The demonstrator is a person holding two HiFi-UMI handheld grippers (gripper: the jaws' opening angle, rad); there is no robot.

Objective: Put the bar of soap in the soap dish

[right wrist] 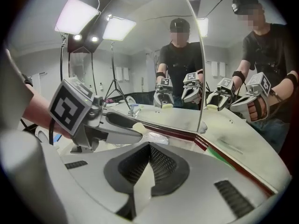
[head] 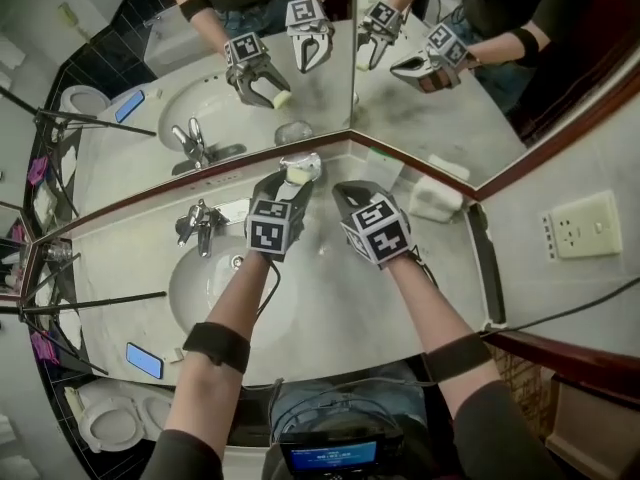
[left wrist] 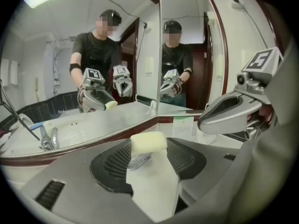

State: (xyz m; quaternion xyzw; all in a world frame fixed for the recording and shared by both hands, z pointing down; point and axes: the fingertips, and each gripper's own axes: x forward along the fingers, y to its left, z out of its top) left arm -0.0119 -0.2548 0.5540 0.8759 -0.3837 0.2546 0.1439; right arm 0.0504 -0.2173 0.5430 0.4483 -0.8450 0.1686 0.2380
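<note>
Left gripper view shows the left claw [left wrist: 148,149] squeezing the bar of soap [left wrist: 148,142]. The soap is pale yellow. It sits right at the tips of the two dark pads [left wrist: 112,164], and a pad presses on each end. Just under and behind the soap lies the soap dish [left wrist: 138,161]. The dish is small and see-through, and it rests on the counter [left wrist: 154,190]. I cannot tell from here if the soap touches the dish.

In the right gripper view, the right claw [right wrist: 149,146] has its jaws shut tight together, with nothing between them. Past its tips you can see the left claw [right wrist: 135,130] holding the soap [right wrist: 137,126]. The dish [right wrist: 156,138] is just beside the soap, a little lower.

In the head view, the left claw [head: 292,180] reaches to the back corner of the counter [head: 330,308], where the two mirrors [head: 420,98] meet. The soap [head: 297,174] is at its tips, and the dish [head: 308,160] is close to the back edge there. The right claw [head: 345,190] is just beside the left one and points the same way.

Farther out, the tap [head: 200,223] stands at the back edge, to the left of the dish, over the round sink [head: 205,288]. A blue phone [head: 144,360] lies at the front left edge. A white thing [head: 435,200] sits near the right edge, but I cannot tell what it is.
</note>
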